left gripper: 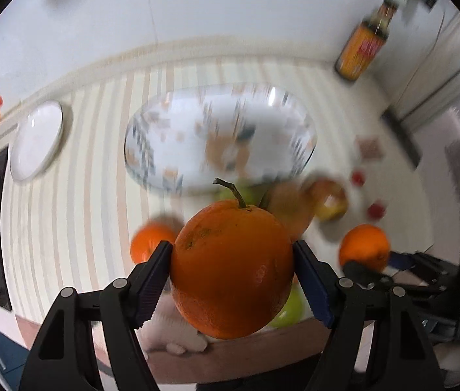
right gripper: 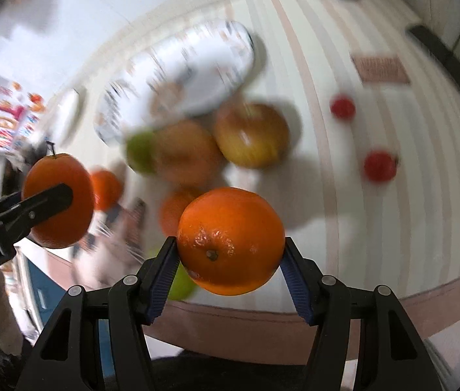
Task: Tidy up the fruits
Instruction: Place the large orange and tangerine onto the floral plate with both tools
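On the striped surface [left gripper: 77,169] a patterned bowl [left gripper: 220,137] sits mid-way. The left gripper [left gripper: 231,268] clamps a stemmed orange [left gripper: 230,270] above the near edge; the right gripper [right gripper: 230,254] clamps another orange [right gripper: 230,241]. Best to carry both level over the bowl, then release low.

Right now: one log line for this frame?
left gripper: stemmed orange gripped | right gripper: orange gripped | patterned bowl: no fruit visible

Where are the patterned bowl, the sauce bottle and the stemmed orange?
patterned bowl [left gripper: 165,176], left wrist view, near rim.
sauce bottle [left gripper: 360,52], left wrist view, label.
stemmed orange [left gripper: 230,270], left wrist view, front skin.
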Action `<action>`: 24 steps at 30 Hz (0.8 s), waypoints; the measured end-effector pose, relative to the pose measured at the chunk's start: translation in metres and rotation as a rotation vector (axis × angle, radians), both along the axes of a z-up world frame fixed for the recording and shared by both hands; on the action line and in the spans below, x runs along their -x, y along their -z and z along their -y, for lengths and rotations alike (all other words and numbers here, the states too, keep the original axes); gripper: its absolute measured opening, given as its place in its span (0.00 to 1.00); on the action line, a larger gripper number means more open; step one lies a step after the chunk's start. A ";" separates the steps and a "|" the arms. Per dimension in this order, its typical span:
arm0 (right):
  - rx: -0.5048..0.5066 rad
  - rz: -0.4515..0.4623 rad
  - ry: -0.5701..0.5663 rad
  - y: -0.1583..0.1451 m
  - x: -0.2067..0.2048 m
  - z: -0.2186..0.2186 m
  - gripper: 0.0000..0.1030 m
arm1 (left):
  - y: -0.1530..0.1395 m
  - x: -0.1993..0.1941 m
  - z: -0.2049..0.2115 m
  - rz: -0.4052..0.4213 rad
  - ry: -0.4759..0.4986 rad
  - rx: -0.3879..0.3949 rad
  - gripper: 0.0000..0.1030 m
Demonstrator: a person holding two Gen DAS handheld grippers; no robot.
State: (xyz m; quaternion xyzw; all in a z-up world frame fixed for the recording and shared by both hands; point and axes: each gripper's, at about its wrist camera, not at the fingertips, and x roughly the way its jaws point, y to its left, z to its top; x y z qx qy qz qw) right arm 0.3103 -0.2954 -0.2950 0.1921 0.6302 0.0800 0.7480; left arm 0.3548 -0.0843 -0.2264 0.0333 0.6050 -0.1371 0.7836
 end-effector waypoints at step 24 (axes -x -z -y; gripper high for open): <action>0.074 -0.040 -0.191 0.073 -0.229 -0.054 0.63 | 0.113 -0.210 -0.004 -0.363 -0.278 0.047 0.71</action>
